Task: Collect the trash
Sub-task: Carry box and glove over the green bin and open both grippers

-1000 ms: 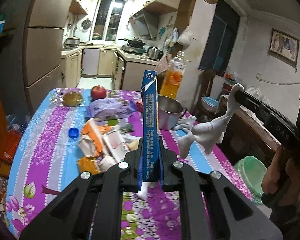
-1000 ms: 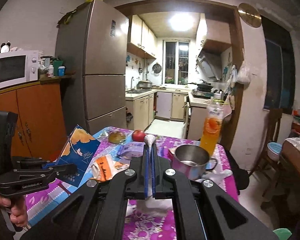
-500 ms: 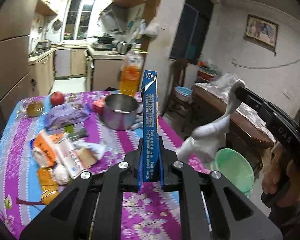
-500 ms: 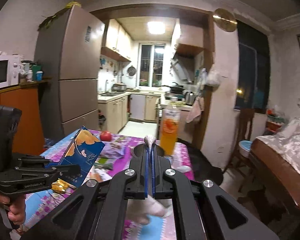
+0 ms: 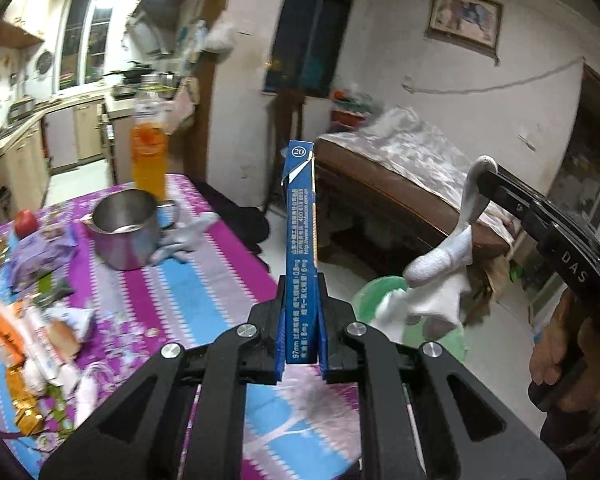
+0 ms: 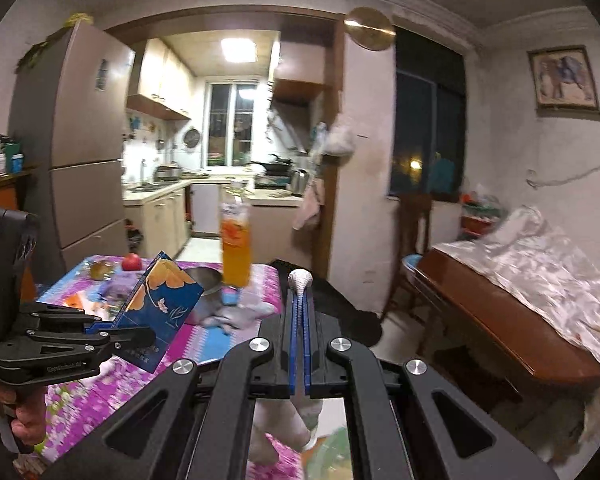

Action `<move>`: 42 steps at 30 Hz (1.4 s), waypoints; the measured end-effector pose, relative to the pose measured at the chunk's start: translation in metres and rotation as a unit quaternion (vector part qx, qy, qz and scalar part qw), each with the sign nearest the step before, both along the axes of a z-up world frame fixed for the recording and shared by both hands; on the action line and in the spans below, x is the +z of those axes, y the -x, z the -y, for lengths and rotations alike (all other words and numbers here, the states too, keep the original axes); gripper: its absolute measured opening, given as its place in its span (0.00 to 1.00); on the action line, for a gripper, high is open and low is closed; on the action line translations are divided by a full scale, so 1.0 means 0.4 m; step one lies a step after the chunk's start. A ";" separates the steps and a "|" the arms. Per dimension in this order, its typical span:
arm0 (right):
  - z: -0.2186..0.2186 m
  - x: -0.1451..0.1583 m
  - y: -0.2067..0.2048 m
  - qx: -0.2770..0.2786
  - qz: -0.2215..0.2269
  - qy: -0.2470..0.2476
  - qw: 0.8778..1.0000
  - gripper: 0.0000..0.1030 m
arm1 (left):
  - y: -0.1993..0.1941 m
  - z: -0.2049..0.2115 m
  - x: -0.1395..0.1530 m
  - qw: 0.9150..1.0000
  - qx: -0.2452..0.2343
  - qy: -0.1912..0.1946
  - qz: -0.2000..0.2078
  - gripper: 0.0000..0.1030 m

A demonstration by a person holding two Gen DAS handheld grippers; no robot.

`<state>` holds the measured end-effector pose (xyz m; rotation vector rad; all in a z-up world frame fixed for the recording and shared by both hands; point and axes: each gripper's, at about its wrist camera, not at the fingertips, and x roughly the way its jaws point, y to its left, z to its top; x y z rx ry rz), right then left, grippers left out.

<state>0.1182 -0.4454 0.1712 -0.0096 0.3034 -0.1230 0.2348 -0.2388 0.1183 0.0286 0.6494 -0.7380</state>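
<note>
While wrappers and scraps (image 5: 32,344) lie scattered along the far left of the flowered tablecloth (image 5: 204,304), an apple (image 5: 25,220) sits at the table's back edge, and beside it a steel pot (image 5: 126,232) stands in front of a tall orange drink bottle (image 5: 148,152). A pale glove (image 5: 188,236) lies touching the pot's right side. Nearer the middle, the left gripper (image 5: 300,316) is clamped tight on a blue carton (image 5: 300,216), which stands upright between the jaws over the table's right-hand edge; from the other camera its broad face with gold leaves (image 6: 160,304) shows. Just past the table edge, low down, a green bin (image 5: 380,300) sits on the floor. Above it hangs a white glove (image 5: 440,280), pinched by its cuff in the right gripper (image 6: 300,284), whose jaws are pressed together on the fabric. A person's hand (image 5: 552,356) grips that tool's handle. Behind stands a wooden bench draped with a shiny cloth (image 5: 412,152).
</note>
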 end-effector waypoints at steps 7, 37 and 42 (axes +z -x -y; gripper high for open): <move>0.171 -0.039 0.071 -0.050 -0.018 -0.012 0.999 0.03 | 0.024 0.176 -0.027 0.998 -0.059 -0.023 -0.010 0.10; 0.471 -0.433 0.009 -0.099 -0.181 -0.135 0.969 0.03 | 0.011 0.538 -0.292 0.976 -0.136 -0.135 -0.100 0.10; 0.486 -0.457 -0.003 -0.102 -0.190 -0.154 0.964 0.03 | 0.009 0.557 -0.300 0.976 -0.134 -0.139 -0.098 0.10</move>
